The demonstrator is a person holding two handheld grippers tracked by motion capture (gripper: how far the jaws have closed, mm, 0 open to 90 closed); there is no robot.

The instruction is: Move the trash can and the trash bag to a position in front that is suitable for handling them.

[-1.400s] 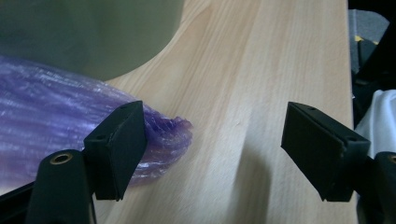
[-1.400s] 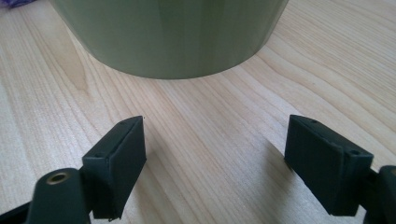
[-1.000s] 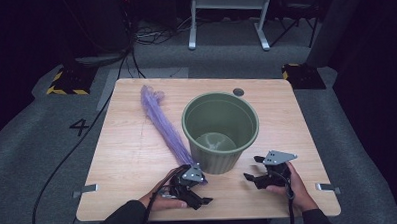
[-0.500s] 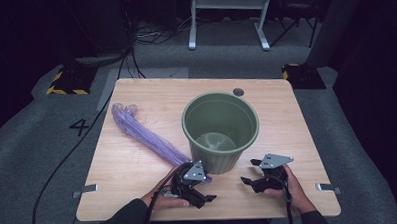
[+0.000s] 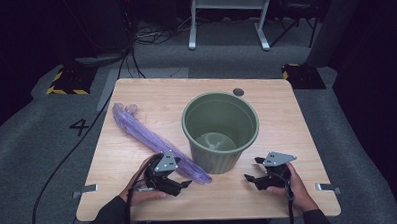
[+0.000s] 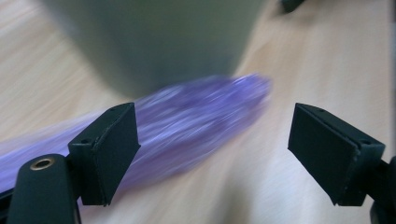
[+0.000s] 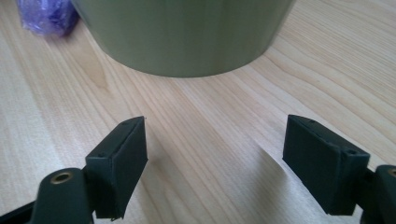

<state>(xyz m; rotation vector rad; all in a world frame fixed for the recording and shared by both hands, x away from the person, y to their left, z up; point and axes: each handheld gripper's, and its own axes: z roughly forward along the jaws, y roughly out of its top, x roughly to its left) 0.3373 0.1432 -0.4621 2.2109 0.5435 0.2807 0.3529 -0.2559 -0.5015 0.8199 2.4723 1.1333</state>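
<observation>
A long purple plastic bag [image 5: 152, 138], rolled into a tube, lies slantwise on the wooden table [image 5: 287, 119] from the back left to the foot of a green bucket [image 5: 221, 141]. My left gripper [image 5: 181, 185] rests at the bag's near end, open. In the left gripper view the blurred bag [image 6: 196, 116] lies just beyond the left gripper [image 6: 215, 149], close to its left jaw, with the bucket [image 6: 163, 42] behind. At the bucket's front right, my right gripper [image 5: 253, 171] is open and holds nothing. The right gripper [image 7: 215, 158] faces the bucket [image 7: 187, 32], with the bag's tip [image 7: 46, 14] at upper left.
A round grommet hole [image 5: 238, 92] sits in the table near its back edge. Metal brackets [image 5: 86, 189] stick out at the front corners. Around the table the grey floor carries cables [image 5: 63, 156], striped blocks [image 5: 65, 82] and a stand's legs [image 5: 223, 26].
The bag's far end has swung to the left and the bag now lies lower along the table. Both hands have stayed near the front edge.
</observation>
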